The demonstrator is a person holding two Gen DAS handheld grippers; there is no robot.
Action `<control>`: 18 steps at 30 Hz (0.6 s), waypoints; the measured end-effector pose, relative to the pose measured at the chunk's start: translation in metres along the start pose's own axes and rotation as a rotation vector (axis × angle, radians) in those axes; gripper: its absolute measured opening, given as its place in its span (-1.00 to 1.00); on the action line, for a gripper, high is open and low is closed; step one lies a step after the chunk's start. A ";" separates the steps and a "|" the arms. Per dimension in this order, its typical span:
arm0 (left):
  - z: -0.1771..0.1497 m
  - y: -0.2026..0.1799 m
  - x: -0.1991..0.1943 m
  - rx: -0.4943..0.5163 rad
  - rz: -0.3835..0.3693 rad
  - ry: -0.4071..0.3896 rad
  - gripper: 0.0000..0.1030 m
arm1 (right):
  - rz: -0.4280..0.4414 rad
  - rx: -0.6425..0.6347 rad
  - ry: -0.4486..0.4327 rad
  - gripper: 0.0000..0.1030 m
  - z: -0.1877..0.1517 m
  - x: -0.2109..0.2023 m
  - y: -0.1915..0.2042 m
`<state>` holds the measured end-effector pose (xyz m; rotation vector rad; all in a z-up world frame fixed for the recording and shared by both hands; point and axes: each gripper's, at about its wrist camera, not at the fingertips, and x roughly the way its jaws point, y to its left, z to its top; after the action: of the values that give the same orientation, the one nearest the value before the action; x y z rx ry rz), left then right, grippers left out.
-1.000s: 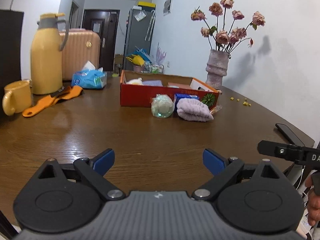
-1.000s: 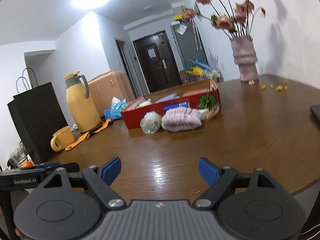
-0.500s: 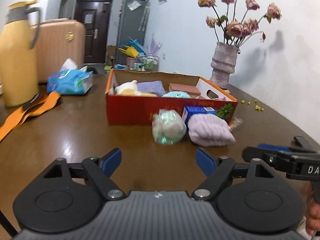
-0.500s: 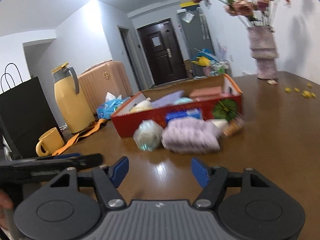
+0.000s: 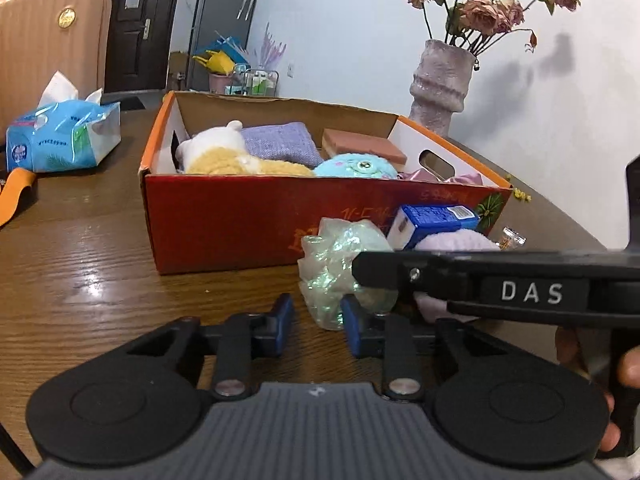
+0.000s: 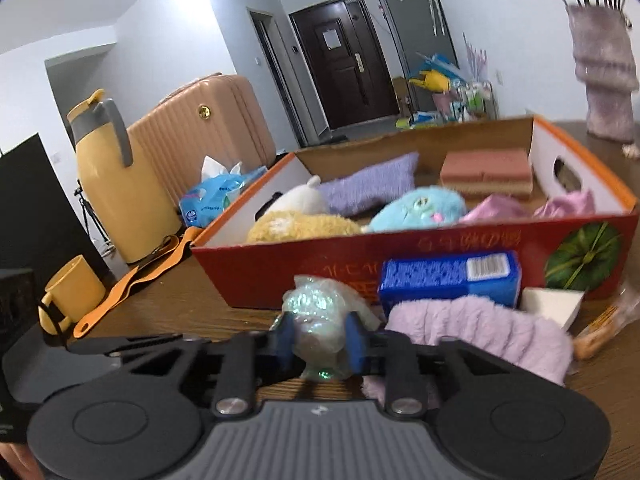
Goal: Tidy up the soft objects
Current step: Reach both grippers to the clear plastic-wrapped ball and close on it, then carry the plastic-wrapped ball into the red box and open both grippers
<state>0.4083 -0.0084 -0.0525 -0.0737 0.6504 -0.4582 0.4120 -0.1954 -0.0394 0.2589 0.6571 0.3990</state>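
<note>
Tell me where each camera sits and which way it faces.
Left wrist: on the left gripper, facing across the table to the red box; its jaws, just closing, hold nothing; the right gripper and a hand show at right.
Right wrist: on the right gripper, facing the same box; its jaws, just closing, pinch the wrapped ball; the left gripper's side shows at left.
Both see the box, ball, purple cloth and tissue pack.

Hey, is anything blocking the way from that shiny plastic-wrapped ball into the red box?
Only the red box's near wall, which the plastic-wrapped ball must be lifted over. Beyond it, plush toys take up much of the floor.
</note>
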 end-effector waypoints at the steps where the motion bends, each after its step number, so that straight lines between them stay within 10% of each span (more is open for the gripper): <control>1: 0.000 0.001 -0.002 0.000 0.000 -0.004 -0.62 | 0.010 0.014 0.002 -0.64 -0.001 0.000 -0.001; 18: -0.092 -0.081 -0.139 -0.017 -0.154 -0.005 -0.50 | 0.283 0.512 0.101 -0.66 -0.121 -0.155 -0.039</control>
<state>0.2242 -0.0134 -0.0300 -0.1420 0.6459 -0.6009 0.2344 -0.2846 -0.0620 0.8294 0.8197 0.5122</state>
